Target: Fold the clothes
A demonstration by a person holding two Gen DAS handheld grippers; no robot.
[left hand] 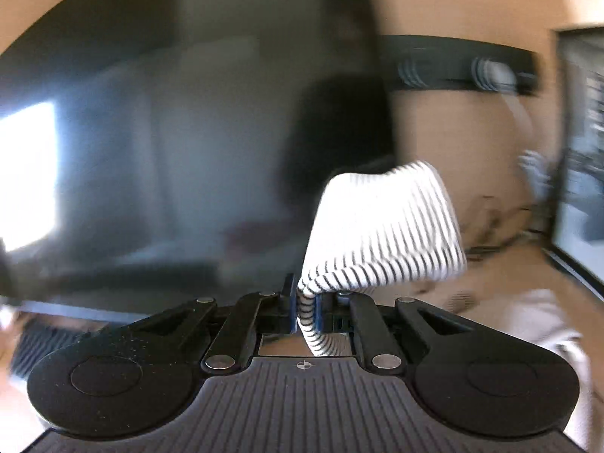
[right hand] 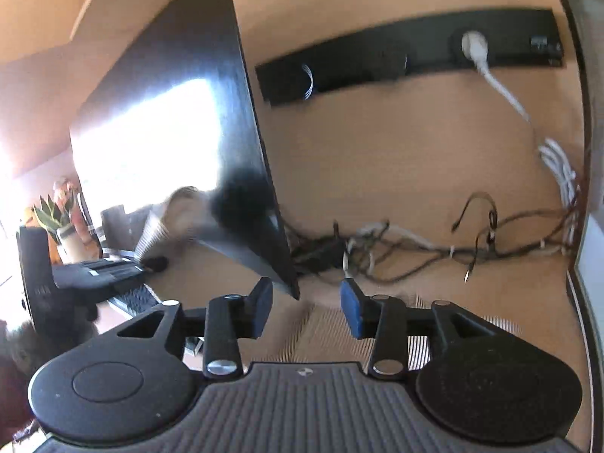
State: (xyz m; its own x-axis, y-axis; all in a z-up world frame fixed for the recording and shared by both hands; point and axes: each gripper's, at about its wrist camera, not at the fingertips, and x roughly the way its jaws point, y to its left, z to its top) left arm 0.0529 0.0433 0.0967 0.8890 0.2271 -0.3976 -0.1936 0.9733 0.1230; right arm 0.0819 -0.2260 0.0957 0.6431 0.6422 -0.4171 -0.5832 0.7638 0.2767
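Left claw point(left hand: 305, 307) clenched on striped cloth point(left hand: 389, 226), which bunches up and to the right, centre-right of frame. Right claw point(right hand: 306, 311) released, striped fabric point(right hand: 324, 334) just below.

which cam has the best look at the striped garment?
Left wrist: the striped garment is sharp and pinched in the shut left gripper. Right wrist shows only a blurred striped patch beneath the open right gripper, likely the same fabric.
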